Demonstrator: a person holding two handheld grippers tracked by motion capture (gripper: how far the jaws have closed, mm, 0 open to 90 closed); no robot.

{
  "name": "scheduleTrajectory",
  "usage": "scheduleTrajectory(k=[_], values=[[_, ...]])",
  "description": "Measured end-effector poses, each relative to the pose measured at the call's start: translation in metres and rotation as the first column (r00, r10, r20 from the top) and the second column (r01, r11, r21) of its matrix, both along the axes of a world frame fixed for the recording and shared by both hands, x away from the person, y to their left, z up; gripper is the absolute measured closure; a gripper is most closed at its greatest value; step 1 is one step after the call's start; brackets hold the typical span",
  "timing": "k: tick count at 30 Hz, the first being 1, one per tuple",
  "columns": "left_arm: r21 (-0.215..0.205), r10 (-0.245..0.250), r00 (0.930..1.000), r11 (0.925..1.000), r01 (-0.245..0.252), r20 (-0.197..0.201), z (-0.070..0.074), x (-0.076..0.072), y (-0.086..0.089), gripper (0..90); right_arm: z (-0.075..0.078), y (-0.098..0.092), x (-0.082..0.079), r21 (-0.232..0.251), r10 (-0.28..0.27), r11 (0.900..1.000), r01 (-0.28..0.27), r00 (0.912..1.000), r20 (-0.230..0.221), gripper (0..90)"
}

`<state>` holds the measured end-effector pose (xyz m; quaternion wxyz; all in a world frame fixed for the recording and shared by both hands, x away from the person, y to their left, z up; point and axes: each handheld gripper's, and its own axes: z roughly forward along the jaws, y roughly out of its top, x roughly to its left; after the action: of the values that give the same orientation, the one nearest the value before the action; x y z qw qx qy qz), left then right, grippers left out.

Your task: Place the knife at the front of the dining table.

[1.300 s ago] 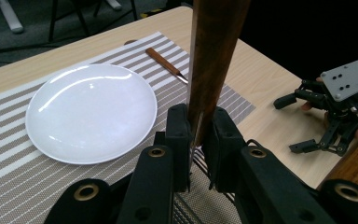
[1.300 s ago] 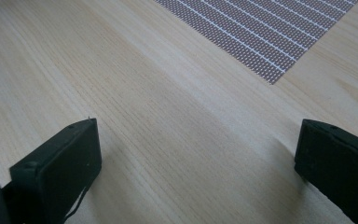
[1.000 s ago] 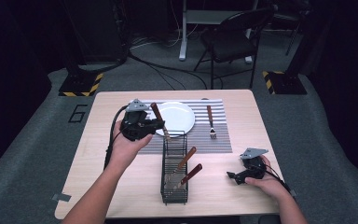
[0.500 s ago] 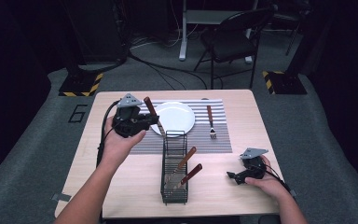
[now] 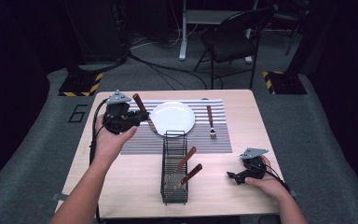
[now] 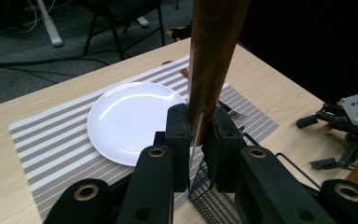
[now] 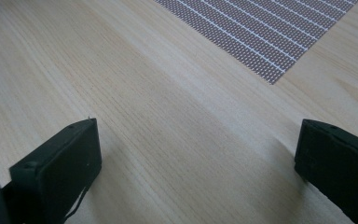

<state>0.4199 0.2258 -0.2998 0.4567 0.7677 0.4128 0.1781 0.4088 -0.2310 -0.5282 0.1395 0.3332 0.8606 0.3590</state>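
The left hand-held gripper [image 6: 196, 135] clamps a wood-handled knife [image 6: 212, 60], upper left of the high view beside the round white plate [image 5: 172, 117], further left than before. The right hand-held gripper [image 7: 196, 154] gapes wide over the pale woodgrain tabletop [image 7: 168, 116].

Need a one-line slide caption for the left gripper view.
Left gripper clamps a wooden-handled knife above the white plate and striped placemat.
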Motion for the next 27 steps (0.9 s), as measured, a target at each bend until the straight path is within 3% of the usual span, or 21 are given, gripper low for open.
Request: scheduleTrajectory(k=[6, 18, 27], values=[[0.003, 0.049, 0.9988, 0.9988, -0.049, -0.011, -0.006, 0.008, 0.014, 80.5, 0.000, 0.000, 0.000, 0.001, 0.000, 1.000, 0.000, 1.0000, -0.001, 0.0], [-0.023, 0.139, 0.9894, 0.9898, -0.140, -0.040, -0.024, 0.023, 0.036, 80.5, 0.000, 0.000, 0.000, 0.000, 0.000, 1.000, 0.000, 1.0000, 0.000, 0.0], [-0.019, 0.197, 0.9772, 0.9798, -0.199, -0.079, -0.051, 0.034, 0.052, 80.5, 0.000, 0.000, 0.000, 0.000, 0.000, 1.000, 0.000, 1.0000, -0.001, 0.0]])
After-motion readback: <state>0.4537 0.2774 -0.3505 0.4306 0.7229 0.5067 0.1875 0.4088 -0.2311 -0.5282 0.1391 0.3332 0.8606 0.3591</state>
